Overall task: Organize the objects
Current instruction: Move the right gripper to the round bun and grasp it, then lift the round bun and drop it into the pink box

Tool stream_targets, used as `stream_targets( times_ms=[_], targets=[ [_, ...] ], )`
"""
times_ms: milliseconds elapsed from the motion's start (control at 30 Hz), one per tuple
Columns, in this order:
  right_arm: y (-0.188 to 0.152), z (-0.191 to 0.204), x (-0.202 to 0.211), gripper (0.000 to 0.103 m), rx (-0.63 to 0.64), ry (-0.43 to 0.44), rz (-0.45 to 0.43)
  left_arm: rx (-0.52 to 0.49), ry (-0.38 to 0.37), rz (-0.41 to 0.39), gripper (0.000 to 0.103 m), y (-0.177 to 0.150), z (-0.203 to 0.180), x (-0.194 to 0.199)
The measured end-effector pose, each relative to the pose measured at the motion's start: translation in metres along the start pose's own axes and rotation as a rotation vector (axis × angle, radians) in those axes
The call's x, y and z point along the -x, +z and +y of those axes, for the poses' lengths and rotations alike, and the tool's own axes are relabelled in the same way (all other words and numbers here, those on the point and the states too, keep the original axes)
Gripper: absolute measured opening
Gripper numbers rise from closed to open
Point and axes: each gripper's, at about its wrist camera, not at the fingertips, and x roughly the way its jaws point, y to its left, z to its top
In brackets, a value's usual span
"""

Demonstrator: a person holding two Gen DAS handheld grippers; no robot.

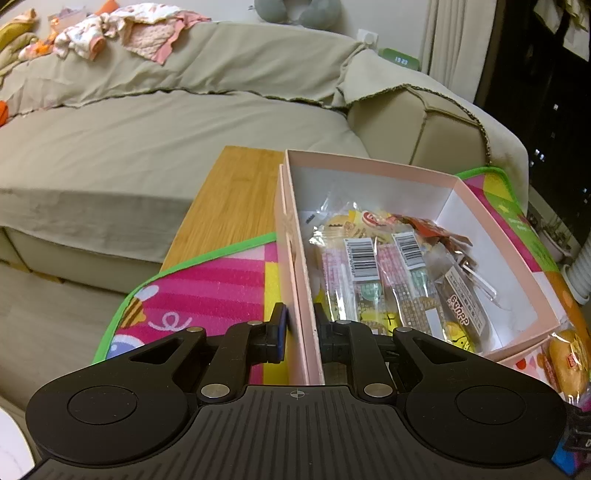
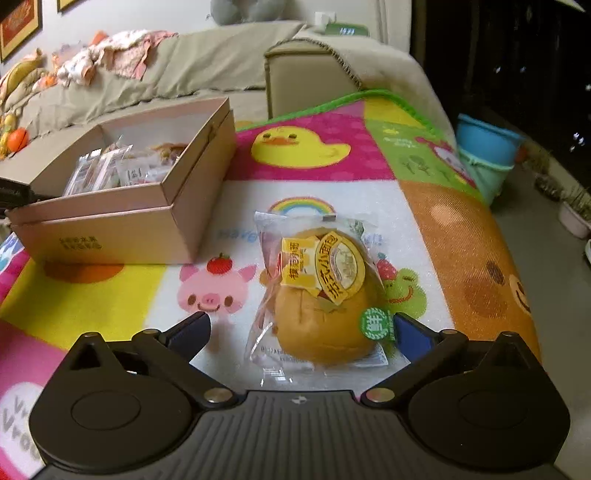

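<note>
A pink cardboard box (image 1: 369, 166) stands open on the colourful play mat (image 1: 207, 284), holding several wrapped snack packets (image 1: 369, 273). My left gripper (image 1: 298, 314) is shut on the box's near left wall, one finger outside and one inside. In the right wrist view the same box (image 2: 110, 229) sits to the left. A bun in a clear wrapper with a yellow label (image 2: 321, 306) lies on the mat (image 2: 461, 240). My right gripper (image 2: 301, 321) is open, its fingers on either side of the bun's near end without pressing it. The bun (image 1: 565, 362) also shows beside the box.
The mat covers a wooden table (image 1: 236, 199) in front of a beige sofa (image 1: 147, 129) with clothes (image 1: 122, 33) on its back. A blue bucket (image 2: 487, 136) and a green bucket (image 2: 487, 177) stand on the floor past the mat's right edge.
</note>
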Motion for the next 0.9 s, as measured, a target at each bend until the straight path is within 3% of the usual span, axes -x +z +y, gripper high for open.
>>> stream_targets(
  times_ms=[333, 667, 767, 900],
  targets=[
    [0.010, 0.000, -0.007, 0.103, 0.005, 0.000, 0.050, 0.006, 0.003, -0.002, 0.016, 0.000, -0.001, 0.001],
    [0.016, -0.001, -0.014, 0.103, 0.087, 0.057, 0.013, 0.006, 0.009, 0.000, 0.016, 0.001, -0.001, -0.001],
    [0.018, 0.001, -0.013, 0.092, 0.087, 0.064, 0.009, 0.005, 0.008, 0.001, 0.016, 0.001, -0.002, -0.001],
    [0.022, 0.001, -0.005, 0.063, 0.093, 0.063, 0.021, 0.002, 0.010, 0.000, 0.016, 0.000, -0.001, -0.001]
  ],
)
